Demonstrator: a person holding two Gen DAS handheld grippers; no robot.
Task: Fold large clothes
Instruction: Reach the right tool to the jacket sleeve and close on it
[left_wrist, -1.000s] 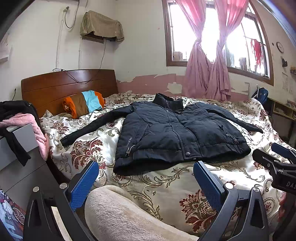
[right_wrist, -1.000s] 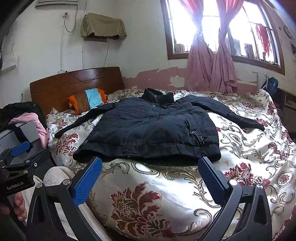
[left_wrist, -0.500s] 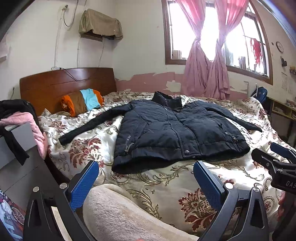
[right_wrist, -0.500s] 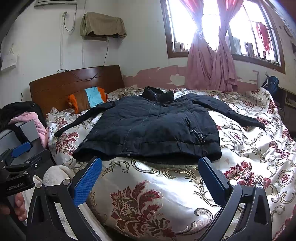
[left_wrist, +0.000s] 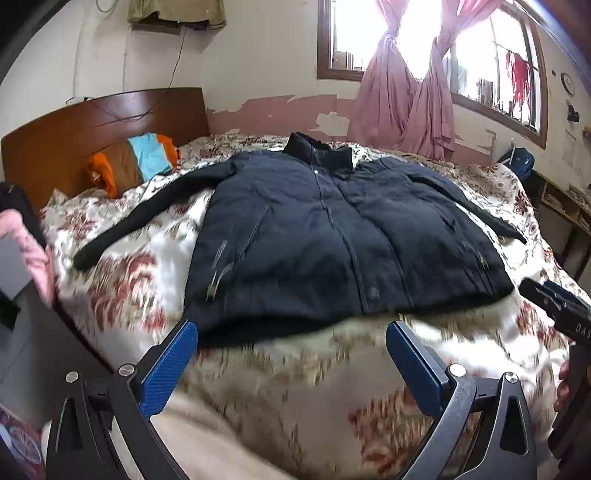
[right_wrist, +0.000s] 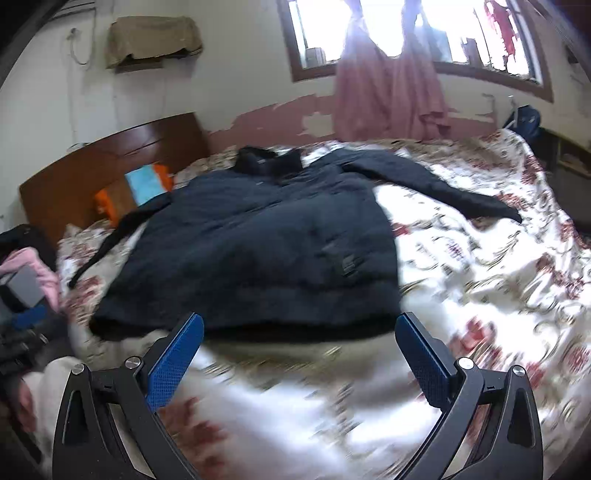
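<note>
Floral bedding (left_wrist: 140, 291) smears with motion blur close to both tongs, so its pattern there is hard to read, more so in the right wrist view. Each view shows one pair of blue-padded fingers spread wide with nothing between them: the left gripper (left_wrist: 291, 354) and the right gripper (right_wrist: 301, 347). At the right edge of the left view, part of the right gripper's black body shows, cut off by the frame. Just beyond both sets of fingertips lies one dark padded jacket (left_wrist: 332, 236), front up, hem nearest, collar farthest, its two sleeves spread out to either side; the left sleeve is partly hidden in the right view. Farther off, left of the jacket, one orange, brown and blue pillow (left_wrist: 133, 162) leans on the wooden headboard (left_wrist: 92, 122). Two pink curtains (left_wrist: 402, 99) hang at the glaring window behind.
</note>
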